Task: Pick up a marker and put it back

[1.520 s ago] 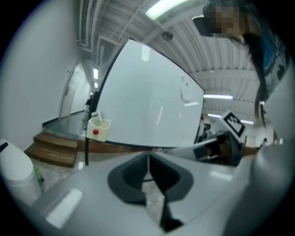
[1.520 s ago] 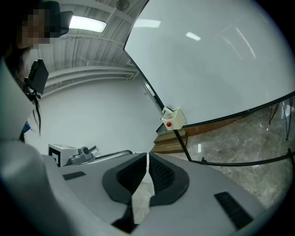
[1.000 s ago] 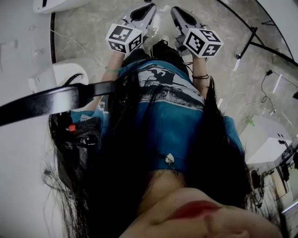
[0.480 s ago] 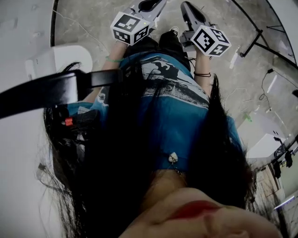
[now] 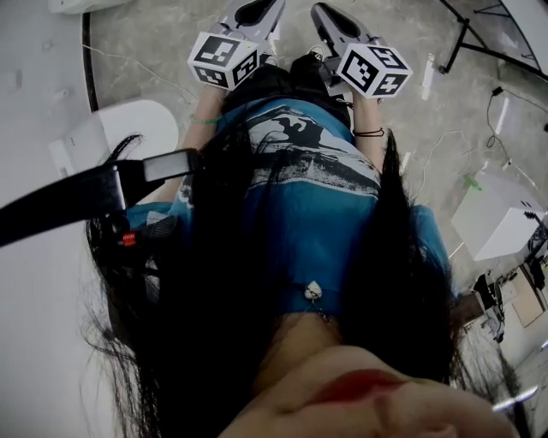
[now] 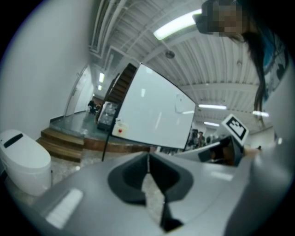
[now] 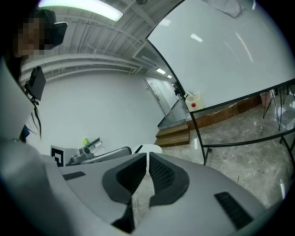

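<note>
in the head view the left gripper (image 5: pixel 257 10) and right gripper (image 5: pixel 324 14) sit side by side, near each other, out in front of the person's torso (image 5: pixel 308 188) and above the floor (image 5: pixel 145 51). a rounded unit (image 5: pixel 128 128) stands on the floor to the left and a box (image 5: pixel 495 224) to the right. in the left gripper view a board on a stand (image 6: pixel 152 115) stands ahead, with steps (image 6: pixel 60 143) to its left and farther back.

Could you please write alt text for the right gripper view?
The right gripper, shut and empty, points toward a large whiteboard on a black frame. Wooden steps sit beyond; the left gripper shows at left.
</note>
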A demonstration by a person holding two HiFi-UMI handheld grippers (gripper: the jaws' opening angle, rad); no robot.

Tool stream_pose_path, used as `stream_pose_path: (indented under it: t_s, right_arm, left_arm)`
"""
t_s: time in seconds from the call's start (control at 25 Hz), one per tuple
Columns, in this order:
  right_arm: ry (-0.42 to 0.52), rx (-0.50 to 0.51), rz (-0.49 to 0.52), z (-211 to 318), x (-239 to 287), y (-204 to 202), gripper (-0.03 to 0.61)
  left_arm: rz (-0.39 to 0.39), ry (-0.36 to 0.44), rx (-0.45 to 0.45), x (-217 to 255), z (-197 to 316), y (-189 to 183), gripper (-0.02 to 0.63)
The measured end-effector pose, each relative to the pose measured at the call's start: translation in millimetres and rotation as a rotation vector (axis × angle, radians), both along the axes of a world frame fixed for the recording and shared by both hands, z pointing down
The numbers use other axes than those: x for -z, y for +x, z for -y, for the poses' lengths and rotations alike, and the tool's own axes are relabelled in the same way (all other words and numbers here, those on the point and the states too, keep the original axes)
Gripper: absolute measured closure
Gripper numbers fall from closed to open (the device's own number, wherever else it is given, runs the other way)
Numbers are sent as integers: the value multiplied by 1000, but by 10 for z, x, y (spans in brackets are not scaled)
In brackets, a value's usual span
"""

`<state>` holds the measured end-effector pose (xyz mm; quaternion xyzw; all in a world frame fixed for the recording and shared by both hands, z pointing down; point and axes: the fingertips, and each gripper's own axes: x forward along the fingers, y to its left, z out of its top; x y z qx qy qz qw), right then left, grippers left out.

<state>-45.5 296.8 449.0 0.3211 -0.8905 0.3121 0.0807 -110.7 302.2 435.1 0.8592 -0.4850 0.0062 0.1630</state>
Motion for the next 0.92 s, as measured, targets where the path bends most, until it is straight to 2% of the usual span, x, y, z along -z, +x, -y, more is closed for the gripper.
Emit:
stream_pose_path:
  t_s: [0.48,0.92]
  right_arm:
    - [32,21,1,-64,110,167,554]
    - [38,3,4,-40,211,750,554]
  left_arm:
    - [-6,25,2,91,-39,237,612]
    - [-1,38,-37,204,-14,874,612]
